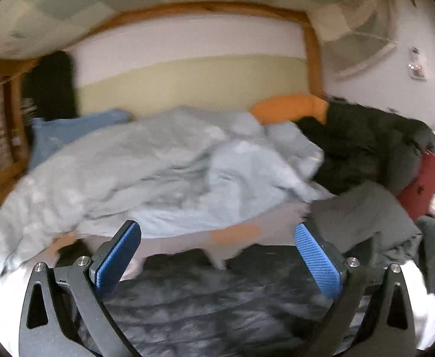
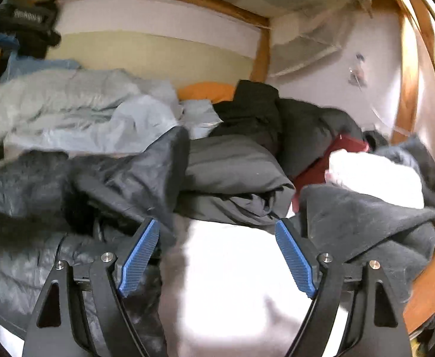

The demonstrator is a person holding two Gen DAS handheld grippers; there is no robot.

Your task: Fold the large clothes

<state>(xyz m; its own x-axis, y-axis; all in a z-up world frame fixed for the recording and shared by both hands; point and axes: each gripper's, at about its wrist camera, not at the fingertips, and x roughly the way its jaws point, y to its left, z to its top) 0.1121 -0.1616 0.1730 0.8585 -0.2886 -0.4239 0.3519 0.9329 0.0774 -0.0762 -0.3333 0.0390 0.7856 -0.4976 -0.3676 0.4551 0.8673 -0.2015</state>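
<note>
Dark quilted jacket [image 2: 33, 196] lies spread on the white bed sheet [image 2: 232, 267] at the near left part of the bed, one sleeve [image 2: 170, 160] sticking up toward the middle; in the left wrist view the same jacket [image 1: 217, 297] fills the near edge under the gripper. Left gripper [image 1: 217, 238] hangs over it, jaws wide apart, nothing between the blue pads [image 1: 119, 255], not touching the fabric as far as the blur lets me tell. Right gripper [image 2: 217, 232] also has jaws wide apart, nothing between them, over bare sheet just right of the jacket. Behind the jacket: folded grey garment [image 2: 235, 178] mid-bed, crumpled pale blue duvet [image 2: 68, 113] across the far left, orange pillow [image 2: 205, 89] at the far edge against the wall. Black clothes pile [image 2: 277, 119] at the far right, dark fleece [image 2: 366, 217] at the near right with something white [image 2: 375, 175] on top and a dark red piece [image 2: 321, 163] beside it. Wooden bed frame [image 2: 408, 89] runs up the right side.
</note>
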